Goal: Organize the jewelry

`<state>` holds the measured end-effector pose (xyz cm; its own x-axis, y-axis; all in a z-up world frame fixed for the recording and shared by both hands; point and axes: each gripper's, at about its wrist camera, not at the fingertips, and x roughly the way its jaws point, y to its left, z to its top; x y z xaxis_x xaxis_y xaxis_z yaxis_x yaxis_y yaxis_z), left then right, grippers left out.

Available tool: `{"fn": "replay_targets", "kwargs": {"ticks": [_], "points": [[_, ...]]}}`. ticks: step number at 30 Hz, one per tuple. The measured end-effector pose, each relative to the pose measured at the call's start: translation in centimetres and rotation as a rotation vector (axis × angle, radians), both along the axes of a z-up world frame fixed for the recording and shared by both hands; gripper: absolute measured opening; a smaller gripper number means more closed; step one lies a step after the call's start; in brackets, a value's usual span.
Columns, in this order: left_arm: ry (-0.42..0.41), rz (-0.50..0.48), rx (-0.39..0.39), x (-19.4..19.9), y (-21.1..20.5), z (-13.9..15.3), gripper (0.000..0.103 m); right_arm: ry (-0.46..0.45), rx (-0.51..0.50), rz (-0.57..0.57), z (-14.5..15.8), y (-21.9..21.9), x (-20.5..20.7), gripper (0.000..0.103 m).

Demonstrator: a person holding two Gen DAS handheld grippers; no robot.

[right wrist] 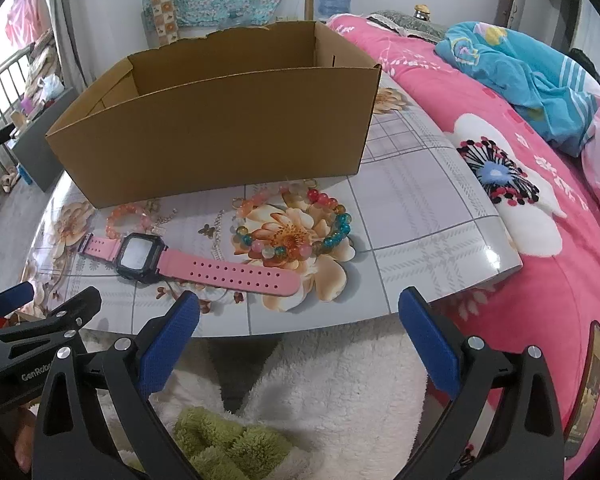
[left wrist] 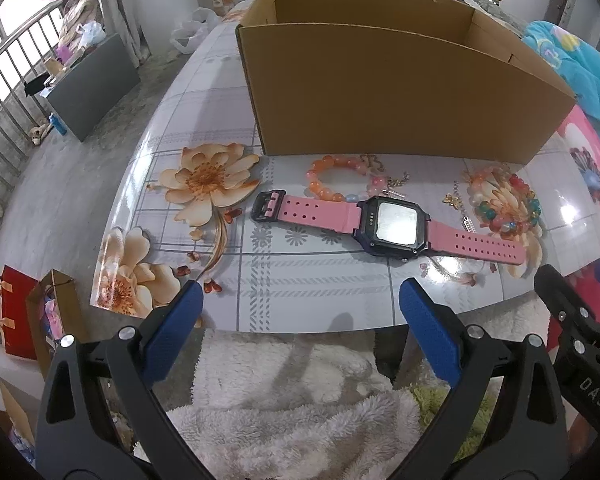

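Watch (left wrist: 384, 226) on table (left wrist: 300, 280), before box (left wrist: 380, 92), bracelets (left wrist: 334, 182) btwn.

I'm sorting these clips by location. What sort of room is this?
Most likely a bedroom at home: a bed with a pink floral bedsheet and a crumpled blue blanket stands right beside the small table, whose cover is flower-printed.

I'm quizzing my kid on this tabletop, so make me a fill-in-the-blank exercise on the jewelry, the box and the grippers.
1. The watch has a strap coloured ____.
2. The jewelry lies on the table in front of an open ____ box.
3. The jaws of the left gripper and the right gripper are both ____.
4. The multicoloured bead bracelet lies around a printed ____.

Missing words: pink; cardboard; open; flower
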<state>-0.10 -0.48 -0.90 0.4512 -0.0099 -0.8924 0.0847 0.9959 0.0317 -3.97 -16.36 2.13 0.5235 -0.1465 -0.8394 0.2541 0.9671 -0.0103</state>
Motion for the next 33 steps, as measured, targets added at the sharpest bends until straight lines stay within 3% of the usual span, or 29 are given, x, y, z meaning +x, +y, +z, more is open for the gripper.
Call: {"fn": "replay_targets", "kwargs": {"ticks": [33], "points": [[-0.004, 0.013, -0.002, -0.24, 0.34, 0.81, 0.095, 0.006, 0.013, 0.011, -0.2, 0.12, 0.27, 0.097]]}}
